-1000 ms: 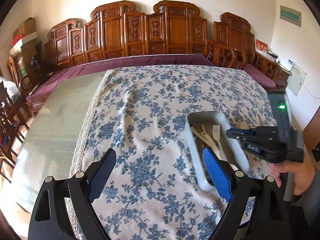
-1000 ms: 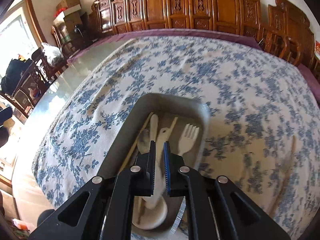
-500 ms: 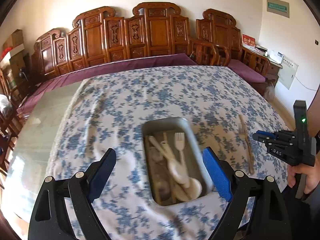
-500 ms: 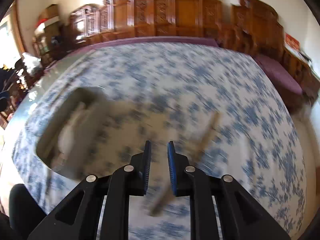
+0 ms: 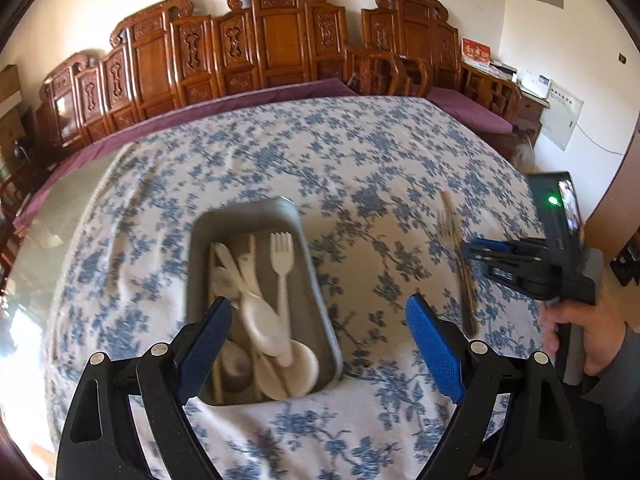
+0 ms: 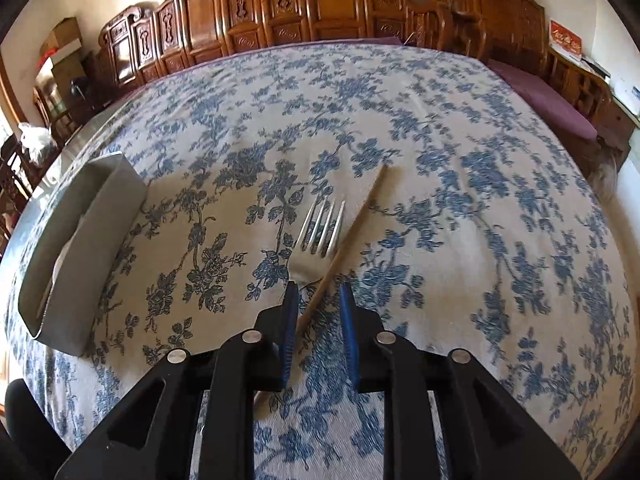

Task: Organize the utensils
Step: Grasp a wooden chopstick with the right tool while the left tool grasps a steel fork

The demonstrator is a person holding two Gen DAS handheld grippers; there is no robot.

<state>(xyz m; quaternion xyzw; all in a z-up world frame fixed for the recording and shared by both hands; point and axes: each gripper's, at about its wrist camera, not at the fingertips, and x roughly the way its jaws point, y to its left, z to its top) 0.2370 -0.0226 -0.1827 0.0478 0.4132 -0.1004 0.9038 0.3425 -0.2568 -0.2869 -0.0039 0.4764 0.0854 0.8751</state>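
Note:
A grey tray (image 5: 304, 248) on the floral tablecloth holds a white plastic fork (image 5: 281, 256), white spoons (image 5: 260, 320) and chopsticks. My left gripper (image 5: 320, 332) is wide open and empty above the tray's near end. To the right, a metal fork (image 6: 320, 232) and a wooden chopstick (image 6: 352, 232) lie crossed on the cloth. My right gripper (image 6: 318, 304) is partly open, empty, just above where they cross; it also shows in the left wrist view (image 5: 476, 252). The tray also shows in the right wrist view (image 6: 80, 248) at the left.
The table (image 6: 440, 160) is covered by a blue-flowered cloth, with bare glass at its left side (image 5: 52, 220). Carved wooden chairs (image 5: 280, 40) line the far edge. The table's right edge drops off near my right hand (image 5: 592, 328).
My right gripper left the tray, swung right to the metal fork and chopstick, and opened wider. The left gripper's view shifted so the tray sits centred under it.

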